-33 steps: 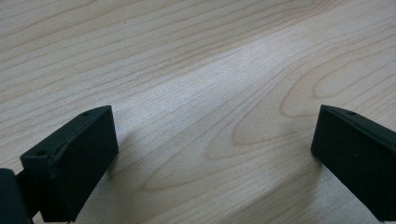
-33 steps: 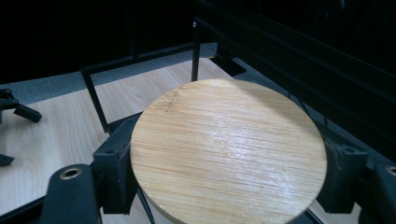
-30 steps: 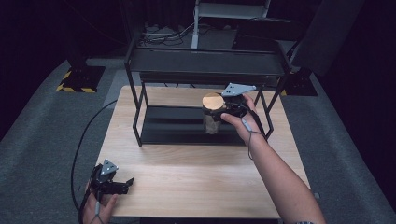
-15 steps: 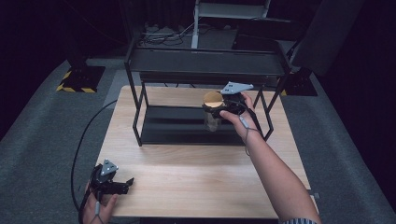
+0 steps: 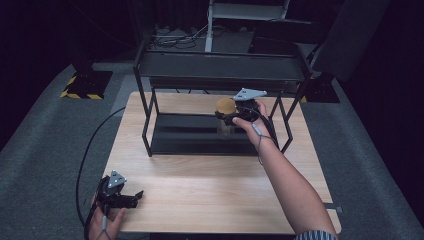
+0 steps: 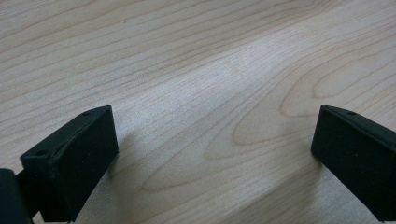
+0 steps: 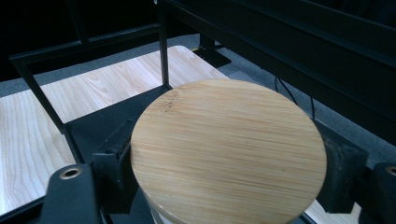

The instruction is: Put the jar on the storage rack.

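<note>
A glass jar with a round bamboo lid (image 5: 225, 105) is held over the right end of a black rack's lower shelf (image 5: 185, 136). My right gripper (image 5: 230, 119) is shut on the jar, with a jaw on each side just under the lid. In the right gripper view the lid (image 7: 229, 149) sits between my right gripper's (image 7: 228, 186) jaws. I cannot tell whether the jar rests on the shelf. My left gripper (image 5: 134, 197) lies at the table's front left corner, and its view shows my left gripper (image 6: 215, 161) open over bare wood.
The black metal rack has a top shelf (image 5: 220, 66) over the jar and thin legs (image 5: 288, 125) near my right hand. The wooden table (image 5: 210, 190) stretches in front of the rack. A black cable (image 5: 87, 150) trails off the left edge.
My right gripper has carried the jar slightly to the left and farther in under the rack's top shelf. The left gripper has not moved.
</note>
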The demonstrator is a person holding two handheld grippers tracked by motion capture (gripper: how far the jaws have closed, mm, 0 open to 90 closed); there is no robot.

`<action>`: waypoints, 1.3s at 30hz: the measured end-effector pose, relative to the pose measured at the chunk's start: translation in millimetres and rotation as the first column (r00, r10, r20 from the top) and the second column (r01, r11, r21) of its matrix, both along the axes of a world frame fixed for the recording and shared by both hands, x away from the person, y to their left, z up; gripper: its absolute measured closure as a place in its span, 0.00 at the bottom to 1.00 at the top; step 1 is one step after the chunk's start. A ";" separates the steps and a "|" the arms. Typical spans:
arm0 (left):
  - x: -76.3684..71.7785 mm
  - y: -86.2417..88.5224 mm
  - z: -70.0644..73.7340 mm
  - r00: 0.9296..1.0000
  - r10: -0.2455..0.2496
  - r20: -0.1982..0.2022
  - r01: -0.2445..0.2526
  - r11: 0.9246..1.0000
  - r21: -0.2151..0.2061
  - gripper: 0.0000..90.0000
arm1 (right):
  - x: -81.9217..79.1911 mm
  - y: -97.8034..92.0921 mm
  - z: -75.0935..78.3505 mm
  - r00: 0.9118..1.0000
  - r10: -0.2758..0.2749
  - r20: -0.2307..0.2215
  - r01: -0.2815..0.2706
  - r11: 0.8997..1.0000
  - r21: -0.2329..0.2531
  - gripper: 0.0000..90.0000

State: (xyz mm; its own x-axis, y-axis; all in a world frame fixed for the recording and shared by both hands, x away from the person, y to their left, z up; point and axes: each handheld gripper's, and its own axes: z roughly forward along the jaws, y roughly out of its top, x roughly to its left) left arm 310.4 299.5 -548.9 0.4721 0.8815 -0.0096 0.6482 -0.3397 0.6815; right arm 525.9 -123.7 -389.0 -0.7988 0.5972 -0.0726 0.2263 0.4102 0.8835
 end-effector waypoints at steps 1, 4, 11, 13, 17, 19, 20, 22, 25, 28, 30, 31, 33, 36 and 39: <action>0.0 0.0 0.0 1.000 0.000 0.000 0.000 1.000 0.000 0.01 | 0.8 0.5 -1.1 1.000 -0.001 -0.001 0.001 1.000 0.000 0.26; 0.0 0.0 0.0 1.000 0.000 0.000 0.000 1.000 0.000 0.01 | 2.9 1.7 -4.2 1.000 -0.005 -0.005 0.005 1.000 -0.004 0.26; 0.0 0.0 0.0 1.000 0.000 0.000 0.000 1.000 0.000 0.01 | 7.7 2.9 -10.2 1.000 -0.015 -0.013 0.015 1.000 -0.004 0.26; 0.0 0.0 0.0 1.000 0.000 0.000 0.000 1.000 0.000 0.01 | 9.1 3.2 -12.0 1.000 -0.017 -0.012 0.017 1.000 -0.007 0.26; 0.0 0.0 0.0 1.000 0.000 0.000 0.000 1.000 0.000 0.01 | 11.0 4.4 -15.7 1.000 -0.021 -0.019 0.021 1.000 -0.007 0.26; 0.0 0.0 0.0 1.000 0.000 0.000 0.000 1.000 0.000 0.01 | 11.9 5.2 -17.4 1.000 -0.021 -0.022 0.020 1.000 -0.008 0.26; 0.0 0.0 0.0 1.000 0.000 0.000 0.000 1.000 0.000 0.01 | 12.3 5.7 -18.2 1.000 -0.020 -0.023 0.020 1.000 -0.009 0.26; 0.0 0.1 0.1 1.000 -0.001 0.000 0.001 1.000 0.001 0.01 | 12.9 6.5 -19.7 1.000 -0.019 -0.024 0.019 1.000 -0.012 0.26; 0.0 0.0 0.0 1.000 0.000 0.000 0.000 1.000 0.000 0.01 | 13.7 7.5 -21.8 0.999 -0.018 -0.028 0.017 1.000 -0.016 0.26; 0.0 0.0 0.1 1.000 0.000 -0.001 0.000 1.000 0.001 0.01 | 14.5 8.3 -23.7 0.999 -0.019 -0.032 0.018 1.000 -0.018 0.26; 0.0 0.1 0.1 1.000 -0.001 -0.001 0.001 1.000 0.002 0.01 | 15.3 8.9 -24.8 0.999 -0.015 -0.033 0.014 1.000 -0.027 0.26; 0.0 0.1 0.1 1.000 0.000 -0.001 0.000 1.000 0.001 0.01 | 15.4 9.2 -25.4 0.999 -0.015 -0.036 0.014 0.999 -0.031 0.26; 0.0 0.0 0.1 1.000 0.000 0.000 0.000 1.000 0.001 0.01 | 15.6 9.1 -26.3 0.999 -0.015 -0.042 0.014 0.999 -0.033 0.26; 0.0 0.1 0.1 1.000 0.000 0.000 0.000 1.000 0.001 0.01 | 16.5 8.9 -27.3 0.999 -0.017 -0.045 0.016 0.999 -0.028 0.26; 0.0 0.0 0.1 1.000 0.000 0.000 0.000 1.000 0.001 0.01 | 17.3 9.0 -27.8 0.999 -0.018 -0.046 0.017 1.000 -0.025 0.26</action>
